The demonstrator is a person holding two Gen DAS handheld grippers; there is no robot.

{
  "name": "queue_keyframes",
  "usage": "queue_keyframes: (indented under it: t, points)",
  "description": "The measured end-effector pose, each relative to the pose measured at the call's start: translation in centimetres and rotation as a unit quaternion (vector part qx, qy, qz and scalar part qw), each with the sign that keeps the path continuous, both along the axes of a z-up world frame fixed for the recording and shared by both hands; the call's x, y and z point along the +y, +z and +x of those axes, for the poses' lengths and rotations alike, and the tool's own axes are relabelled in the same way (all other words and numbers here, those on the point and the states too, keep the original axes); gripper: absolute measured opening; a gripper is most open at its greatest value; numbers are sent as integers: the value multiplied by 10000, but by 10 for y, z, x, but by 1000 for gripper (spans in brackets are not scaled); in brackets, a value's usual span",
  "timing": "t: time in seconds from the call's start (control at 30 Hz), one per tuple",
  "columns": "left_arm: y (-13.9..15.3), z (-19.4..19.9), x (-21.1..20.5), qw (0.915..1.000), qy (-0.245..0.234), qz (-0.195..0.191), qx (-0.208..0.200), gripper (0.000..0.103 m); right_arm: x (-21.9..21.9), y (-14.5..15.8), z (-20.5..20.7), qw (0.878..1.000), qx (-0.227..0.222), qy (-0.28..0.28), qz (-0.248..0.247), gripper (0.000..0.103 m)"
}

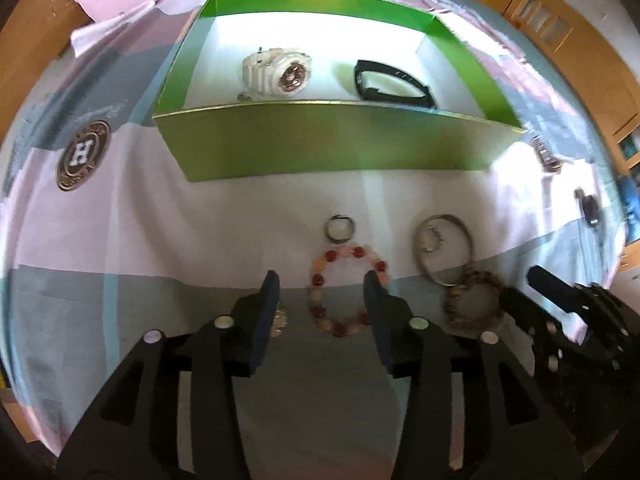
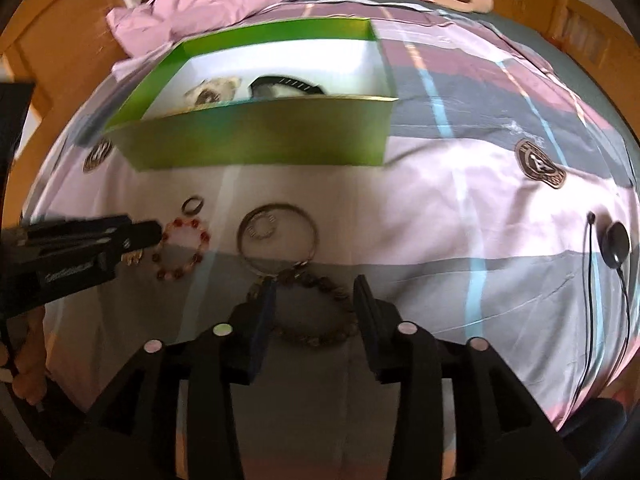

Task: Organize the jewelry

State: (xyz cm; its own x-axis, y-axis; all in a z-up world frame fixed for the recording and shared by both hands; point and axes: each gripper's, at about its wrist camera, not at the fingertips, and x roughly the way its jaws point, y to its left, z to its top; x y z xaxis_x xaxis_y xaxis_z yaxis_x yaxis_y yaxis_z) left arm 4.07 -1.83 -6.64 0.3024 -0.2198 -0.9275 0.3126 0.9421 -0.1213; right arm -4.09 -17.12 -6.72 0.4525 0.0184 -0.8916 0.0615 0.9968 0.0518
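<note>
A green box (image 1: 320, 140) (image 2: 256, 136) on the bed holds a white watch (image 1: 278, 72) and a black band (image 1: 390, 86). In front of it lie a red and peach bead bracelet (image 1: 346, 290) (image 2: 182, 248), a small dark ring (image 1: 340, 229) (image 2: 193, 205), a thin metal bangle (image 1: 444, 250) (image 2: 278, 236) with a small chain inside it, and a brown bead bracelet (image 1: 472, 300) (image 2: 316, 308). My left gripper (image 1: 324, 284) is open, its fingers either side of the red bracelet. My right gripper (image 2: 314, 290) is open over the brown bracelet.
The bed has a pink, grey and blue patterned sheet (image 1: 140, 240) with round logo patches (image 1: 82, 156). A pink crumpled cloth (image 2: 216, 0) lies behind the box. A black cable with a round puck (image 2: 616, 244) lies at the right. Wooden bed frame surrounds the sheet.
</note>
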Motion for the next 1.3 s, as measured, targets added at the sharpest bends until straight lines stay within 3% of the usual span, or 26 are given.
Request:
queue_keyframes:
  t: [0.13, 0.33, 0.87, 1.3]
  points:
    - [-9, -3, -12, 9993, -128, 343, -60, 56, 12, -12, 3, 9996, 164, 160, -170, 58]
    - [-13, -4, -21, 9980, -262, 569, -126, 67, 14, -16, 4, 9994, 207, 210, -176, 68]
    - [-25, 0, -26, 9970, -223, 741, -33, 78, 31, -31, 3, 9978, 407, 532, -22, 68]
    - [-28, 3, -27, 9974, -216, 689, 16, 78, 35, -36, 3, 9973, 322, 630, -205, 68]
